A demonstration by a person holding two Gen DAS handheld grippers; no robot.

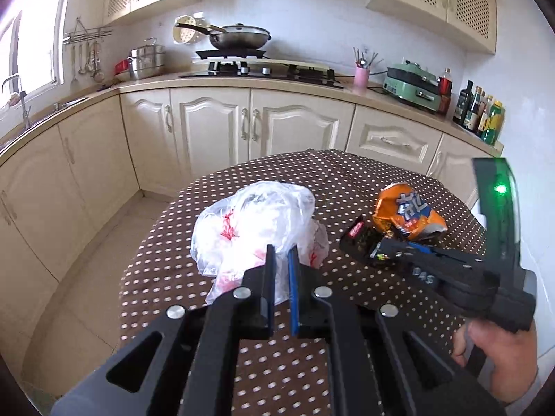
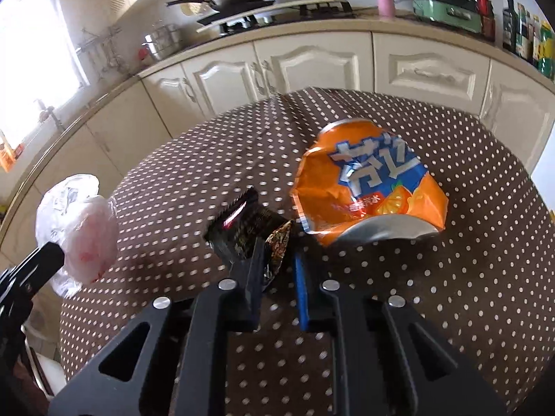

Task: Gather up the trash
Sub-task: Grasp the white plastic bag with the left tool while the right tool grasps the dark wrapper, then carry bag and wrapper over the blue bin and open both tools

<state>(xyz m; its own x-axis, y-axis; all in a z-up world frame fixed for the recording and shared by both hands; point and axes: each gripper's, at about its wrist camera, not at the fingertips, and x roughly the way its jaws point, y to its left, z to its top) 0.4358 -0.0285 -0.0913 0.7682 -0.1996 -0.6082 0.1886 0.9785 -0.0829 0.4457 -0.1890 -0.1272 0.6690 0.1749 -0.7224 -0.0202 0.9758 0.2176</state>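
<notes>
Polka-dot brown tablecloth [image 1: 347,180] covers the round table, and toward its 9 o'clock side the left gripper [image 1: 281,254] has its jaws pinched nearly together on the near edge of the clear plastic bag [image 1: 253,222], whose thin film could, I judge, slip out or tear if pulled hard. Right of centre, the right gripper [image 2: 277,260] grips the dark snack wrapper [image 2: 248,225], jaws narrowed on its near end, its long axis running toward 11 o'clock; lifting carelessly could nudge the crushed orange soda can [image 2: 367,187] lying just beside it at 1 o'clock.
</notes>
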